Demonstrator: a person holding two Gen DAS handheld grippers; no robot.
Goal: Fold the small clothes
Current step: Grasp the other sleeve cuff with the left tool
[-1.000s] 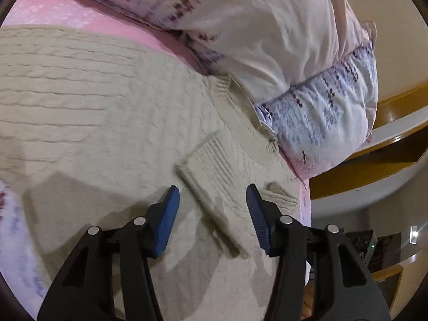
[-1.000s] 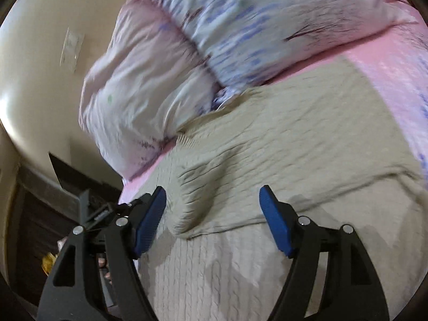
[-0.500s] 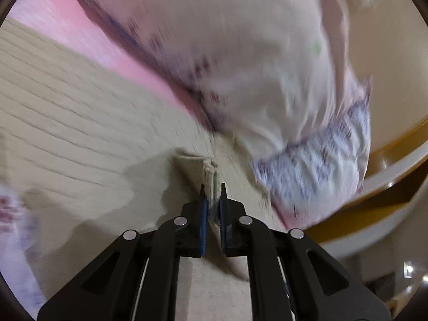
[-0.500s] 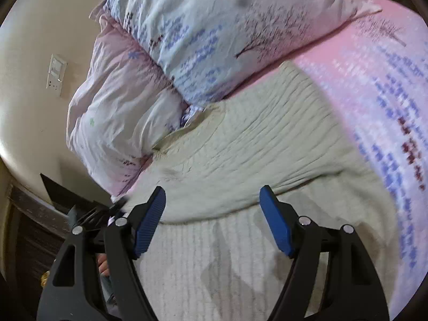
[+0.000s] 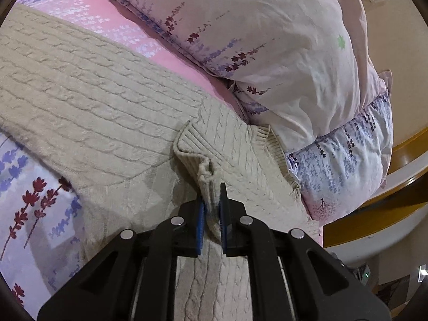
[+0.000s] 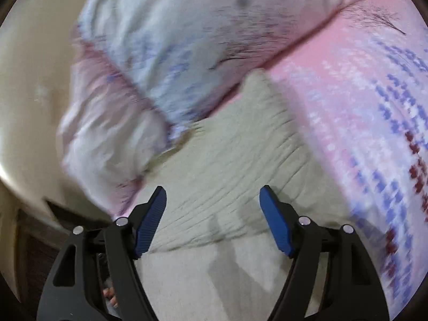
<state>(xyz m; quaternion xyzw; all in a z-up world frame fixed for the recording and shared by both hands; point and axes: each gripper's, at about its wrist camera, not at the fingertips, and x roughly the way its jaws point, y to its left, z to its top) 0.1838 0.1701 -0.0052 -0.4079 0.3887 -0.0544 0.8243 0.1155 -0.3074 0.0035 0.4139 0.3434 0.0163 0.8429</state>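
A beige cable-knit sweater (image 5: 88, 101) lies spread on the pink floral bed. My left gripper (image 5: 211, 200) is shut on its ribbed sleeve cuff (image 5: 198, 149) and holds the cuff lifted a little off the sweater body, near the ribbed collar (image 5: 275, 144). In the right wrist view the same sweater (image 6: 230, 160) lies below my right gripper (image 6: 212, 214), which is open and empty, hovering over a folded layer of knit. That view is motion-blurred.
Two floral pillows (image 5: 267, 40) lie stacked against the sweater's collar end; they also show in the right wrist view (image 6: 174, 53). The pink floral sheet (image 6: 361, 107) extends to the right. A wooden bed frame (image 5: 401, 160) and cream wall lie beyond the pillows.
My left gripper closed on the sleeve cuff and lifted it slightly. My right gripper stayed open and swung over the sweater, its view shifting toward the pillows.
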